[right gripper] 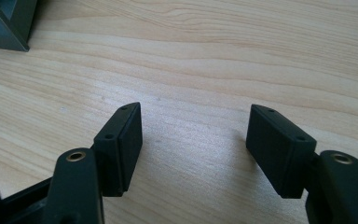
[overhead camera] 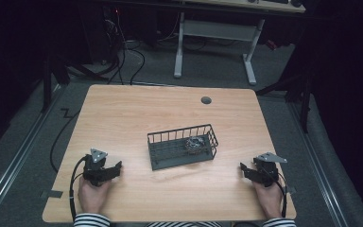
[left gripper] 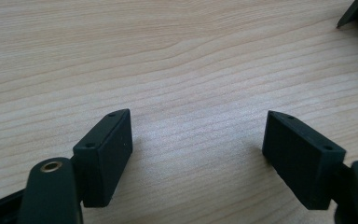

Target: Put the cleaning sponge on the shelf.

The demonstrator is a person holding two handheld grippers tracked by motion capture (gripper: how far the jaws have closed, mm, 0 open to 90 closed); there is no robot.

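While both hands rested on the wooden table point(overhead camera: 123, 118), the dark wire basket point(overhead camera: 182, 146) sat at its centre, holding a small crumpled grey-and-white object point(overhead camera: 196, 143) toward its right end; I could not tell what that object was. The left gripper point(overhead camera: 115, 170) lay at about eight o'clock from the basket, its jaws parted over bare wood with nothing between them. The right gripper point(overhead camera: 246, 171) lay at about four o'clock, its jaws likewise apart and empty, with a corner of the basket point(right gripper: 4, 23) showing at eleven o'clock in its own view. To take the object out well, the right gripper, being nearer, would probably do best coming over the rim from above, closing only once both pads flanked the bundle, while the left steadied the basket wall. No brand, label or writing could be read anywhere.
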